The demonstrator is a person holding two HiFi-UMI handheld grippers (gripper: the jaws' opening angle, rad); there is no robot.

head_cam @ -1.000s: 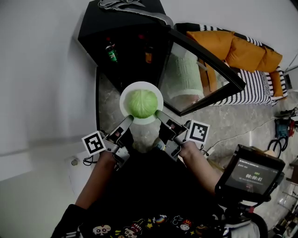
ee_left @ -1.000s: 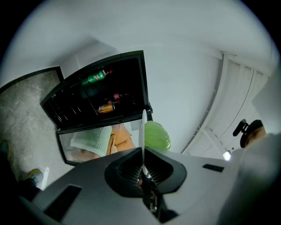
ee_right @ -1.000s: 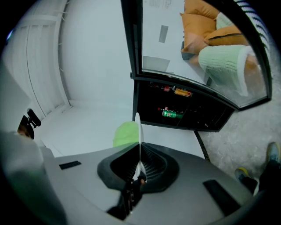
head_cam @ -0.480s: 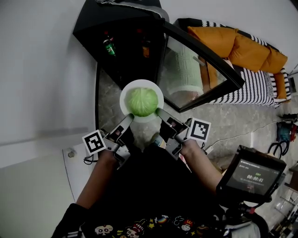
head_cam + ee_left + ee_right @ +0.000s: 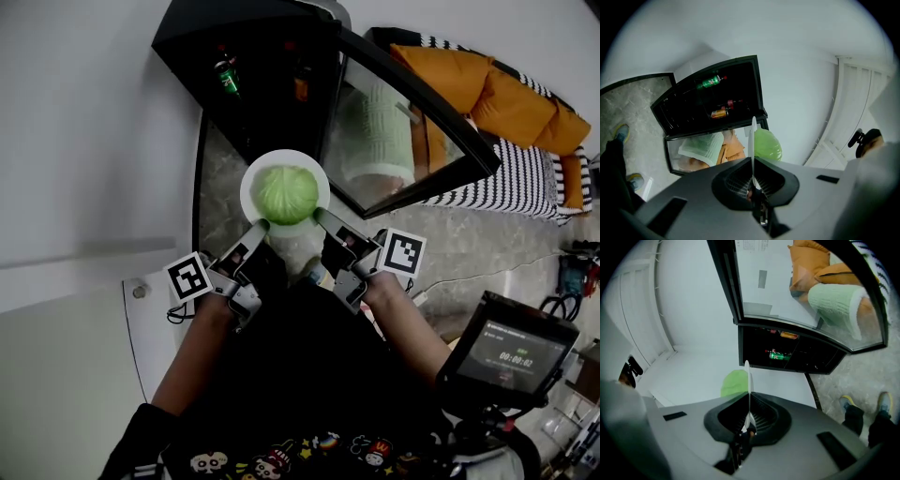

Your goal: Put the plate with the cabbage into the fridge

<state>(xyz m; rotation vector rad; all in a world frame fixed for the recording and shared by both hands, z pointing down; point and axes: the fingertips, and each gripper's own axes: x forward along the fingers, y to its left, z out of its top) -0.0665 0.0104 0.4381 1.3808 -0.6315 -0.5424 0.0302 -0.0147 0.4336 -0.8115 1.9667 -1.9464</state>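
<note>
Head view: plate [image 5: 248,193] level, cabbage [image 5: 287,194] on top.

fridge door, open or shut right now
Open. The glass door stands swung out from the fridge, and a green bottle shows inside.
</note>
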